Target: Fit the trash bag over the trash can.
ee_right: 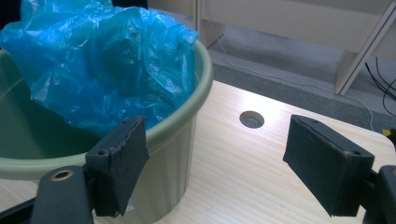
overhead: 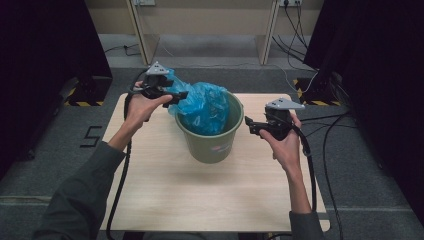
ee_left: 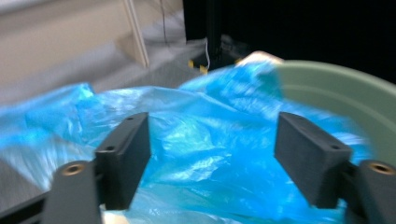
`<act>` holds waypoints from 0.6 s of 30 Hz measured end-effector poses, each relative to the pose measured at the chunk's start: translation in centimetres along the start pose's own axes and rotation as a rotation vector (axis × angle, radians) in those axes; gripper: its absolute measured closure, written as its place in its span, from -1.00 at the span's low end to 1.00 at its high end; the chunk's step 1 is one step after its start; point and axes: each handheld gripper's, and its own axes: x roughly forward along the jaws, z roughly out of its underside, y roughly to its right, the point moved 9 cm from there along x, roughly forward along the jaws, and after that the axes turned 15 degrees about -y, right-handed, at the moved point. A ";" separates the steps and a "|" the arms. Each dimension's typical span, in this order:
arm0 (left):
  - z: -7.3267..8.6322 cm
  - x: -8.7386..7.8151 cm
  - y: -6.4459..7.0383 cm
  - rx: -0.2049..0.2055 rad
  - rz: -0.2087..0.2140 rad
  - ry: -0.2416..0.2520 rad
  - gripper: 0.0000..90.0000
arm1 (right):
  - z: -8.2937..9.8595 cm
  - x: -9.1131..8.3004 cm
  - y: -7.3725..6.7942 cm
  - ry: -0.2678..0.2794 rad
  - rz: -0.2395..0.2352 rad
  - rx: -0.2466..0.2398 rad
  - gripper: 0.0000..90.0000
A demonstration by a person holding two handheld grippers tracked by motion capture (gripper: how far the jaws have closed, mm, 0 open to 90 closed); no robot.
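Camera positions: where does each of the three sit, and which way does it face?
High view: above the table, facing forward and down; forearms, left gripper, right gripper.
Left gripper view: rides the left gripper, facing the blue bag; its open jaws.
Right gripper view: rides the right gripper, beside the green bucket; its open jaws.
All share bag and bucket.

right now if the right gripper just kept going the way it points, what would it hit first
Most likely the green bucket: the right gripper is open, and its near jaw already lines up with the rim, so that would probably catch first. The blue bag lies further in. The other jaw faces bare table. Depth is uncertain.
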 end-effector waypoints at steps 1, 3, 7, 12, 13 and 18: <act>0.1 0.5 0.1 -0.009 0.016 -0.006 -0.43 | -0.1 0.1 -0.1 0.002 -0.009 0.003 -0.53; 0.1 1.5 0.4 0.025 0.021 -0.002 -0.07 | -0.2 0.3 0.0 0.000 -0.013 0.005 -0.53; 0.3 2.0 2.6 0.132 0.024 0.013 0.65 | -0.4 0.3 0.1 -0.004 -0.010 0.003 -0.53; 1.0 1.1 6.5 0.254 0.067 0.018 0.81 | -1.6 -0.2 -0.1 0.014 -0.014 -0.002 -0.52; 1.2 0.9 7.0 0.267 0.076 0.020 0.81 | -2.1 -0.3 -0.3 0.019 -0.026 0.001 -0.52; 2.4 -0.3 8.7 0.331 0.073 0.031 0.85 | -4.0 -0.1 -1.5 0.023 -0.044 -0.022 -0.52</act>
